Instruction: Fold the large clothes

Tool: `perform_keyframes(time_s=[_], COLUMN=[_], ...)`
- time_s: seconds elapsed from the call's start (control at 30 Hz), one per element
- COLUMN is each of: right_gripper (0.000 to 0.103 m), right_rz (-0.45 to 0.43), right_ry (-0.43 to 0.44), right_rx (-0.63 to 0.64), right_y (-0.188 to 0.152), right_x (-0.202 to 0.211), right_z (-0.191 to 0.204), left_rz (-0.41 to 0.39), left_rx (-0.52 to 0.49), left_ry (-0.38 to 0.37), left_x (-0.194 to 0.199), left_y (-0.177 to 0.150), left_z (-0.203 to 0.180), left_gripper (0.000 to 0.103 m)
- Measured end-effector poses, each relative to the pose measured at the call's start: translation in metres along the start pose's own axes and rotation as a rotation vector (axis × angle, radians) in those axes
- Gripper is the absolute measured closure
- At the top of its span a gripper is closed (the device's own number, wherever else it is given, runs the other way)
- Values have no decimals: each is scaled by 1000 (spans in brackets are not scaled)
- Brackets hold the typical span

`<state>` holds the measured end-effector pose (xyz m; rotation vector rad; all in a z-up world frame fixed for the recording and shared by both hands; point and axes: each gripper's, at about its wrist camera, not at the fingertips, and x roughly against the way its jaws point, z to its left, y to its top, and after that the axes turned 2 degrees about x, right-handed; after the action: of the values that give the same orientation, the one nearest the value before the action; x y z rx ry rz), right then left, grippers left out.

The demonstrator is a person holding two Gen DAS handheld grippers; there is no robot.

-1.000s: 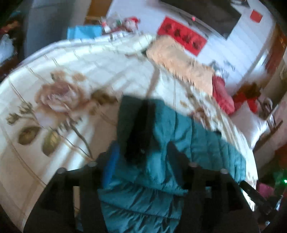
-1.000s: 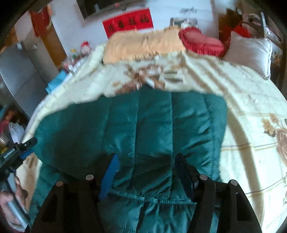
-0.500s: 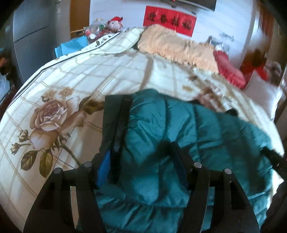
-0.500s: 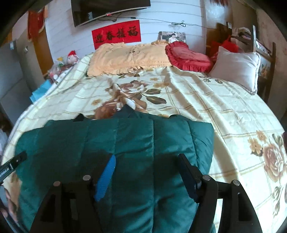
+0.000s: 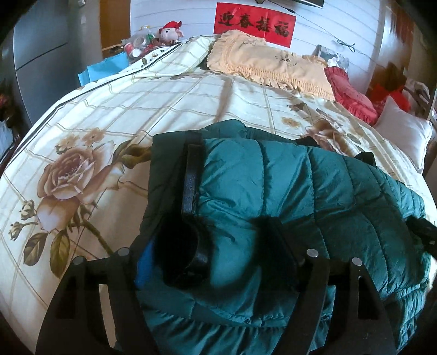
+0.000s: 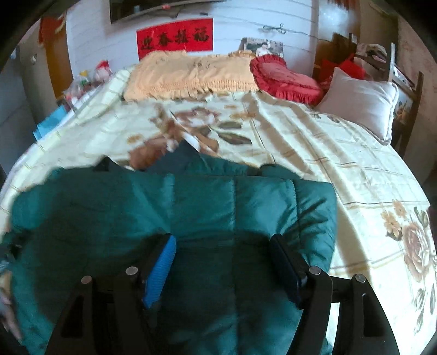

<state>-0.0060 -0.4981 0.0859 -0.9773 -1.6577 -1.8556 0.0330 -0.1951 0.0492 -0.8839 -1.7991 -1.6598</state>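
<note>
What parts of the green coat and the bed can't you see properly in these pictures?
- Green coat: in the left wrist view its near end is cut off by the bottom edge and hidden behind the left gripper, whose jaws are opening.
- Left gripper's blue pad: mostly buried in folds.
- Coat's far edge: smeared by blur in the right wrist view.
- Bedspread: hidden wherever the coat lies.

- A teal quilted jacket (image 5: 314,196) with a black band is seen.
- The bedspread (image 5: 164,103) is cream, checked in tan lines and printed with brown roses.
- Pillows are shown in peach (image 6: 191,73), red (image 6: 284,79) and white (image 6: 360,101).
- A red banner (image 5: 255,23) is lettered in black.
</note>
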Motion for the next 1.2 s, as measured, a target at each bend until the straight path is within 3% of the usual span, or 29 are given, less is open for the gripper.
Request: perform_keyframes(time_s=[0.17, 0.27, 0.47, 0.6, 0.77, 0.9, 1.0, 1.2], right_gripper=[34, 34, 33, 33, 33, 31, 27, 27], right_rz=[-57, -28, 27, 19, -57, 71, 114, 57], right_ry=[131, 167, 106, 137, 68, -43, 54, 23], right_rx=[21, 82, 144, 120, 59, 16, -100, -58], right_y=[-6, -14, -34, -28, -29, -38, -45, -49], right_x=[41, 36, 1, 24, 53, 19, 3, 41], right_z=[29, 56, 77, 60, 13, -23, -47, -42], left_rz=[5, 4, 5, -1, -8, -8, -16, -23], left_rx=[11, 13, 21, 17, 20, 19, 11, 9], left_ry=[-10, -11, -18, -16, -16, -21, -14, -33], left_x=[-2, -2, -4, -6, -7, -7, -7, 1], left_y=[0, 0, 0, -2, -3, -3, -4, -4], left_z=[1, 1, 3, 4, 3, 3, 1, 1], left_gripper=[28, 27, 26, 26, 25, 22, 22, 22])
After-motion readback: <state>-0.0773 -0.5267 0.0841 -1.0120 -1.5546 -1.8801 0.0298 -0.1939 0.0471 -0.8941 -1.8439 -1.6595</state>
